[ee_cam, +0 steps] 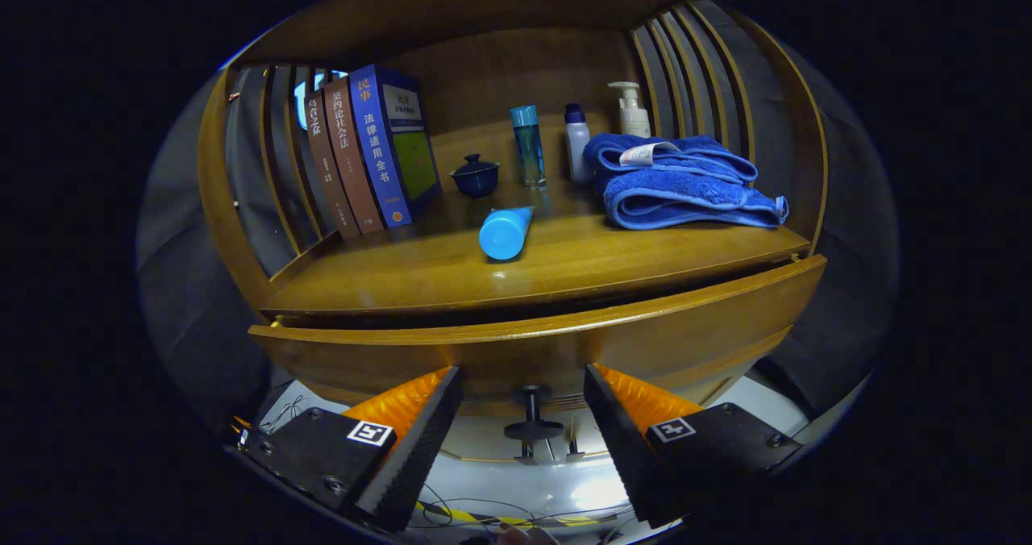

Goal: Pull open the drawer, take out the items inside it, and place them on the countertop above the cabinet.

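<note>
A wooden cabinet's worktop (564, 275), beyond the jaws, carries books, bottles and a folded blue towel (681, 182). The drawer (548, 347) is seen pulled slightly out; its knob (532, 416) sits between the open jaws of the gripper (524, 440), untouched. Its contents are hidden, so emptying is judged still undone.

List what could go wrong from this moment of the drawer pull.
1. The gripper is open with the drawer knob between its fingers, so pulling now could slip off.
2. The blue tube lies on its side on the countertop; jolting the cabinet might roll it off.
</note>
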`<move>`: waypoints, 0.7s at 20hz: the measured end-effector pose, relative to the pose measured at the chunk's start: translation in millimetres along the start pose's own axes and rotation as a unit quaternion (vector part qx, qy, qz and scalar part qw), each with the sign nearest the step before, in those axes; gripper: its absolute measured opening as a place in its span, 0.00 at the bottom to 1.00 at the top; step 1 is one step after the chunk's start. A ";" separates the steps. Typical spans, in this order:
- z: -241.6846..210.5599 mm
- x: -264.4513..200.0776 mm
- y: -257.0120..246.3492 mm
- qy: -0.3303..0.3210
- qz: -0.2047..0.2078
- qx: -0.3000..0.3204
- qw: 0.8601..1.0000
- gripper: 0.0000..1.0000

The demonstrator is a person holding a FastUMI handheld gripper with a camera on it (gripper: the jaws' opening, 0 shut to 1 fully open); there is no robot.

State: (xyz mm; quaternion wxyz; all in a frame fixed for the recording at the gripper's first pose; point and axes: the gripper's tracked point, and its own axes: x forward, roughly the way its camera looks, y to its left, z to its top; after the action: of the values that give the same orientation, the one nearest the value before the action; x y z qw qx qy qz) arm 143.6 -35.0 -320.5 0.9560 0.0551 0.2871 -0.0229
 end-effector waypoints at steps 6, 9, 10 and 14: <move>2.1 8.2 0.7 0.000 -0.010 -0.006 1.000 1.00; 2.5 7.7 1.2 -0.001 -0.010 -0.006 1.000 1.00; 2.0 8.1 1.4 0.000 -0.010 -0.006 1.000 1.00; 3.3 6.3 0.6 0.001 -0.013 -0.011 1.000 1.00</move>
State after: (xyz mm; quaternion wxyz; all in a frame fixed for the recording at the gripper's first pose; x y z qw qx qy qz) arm 150.7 -34.8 -321.1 0.9560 0.0405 0.2887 -0.0320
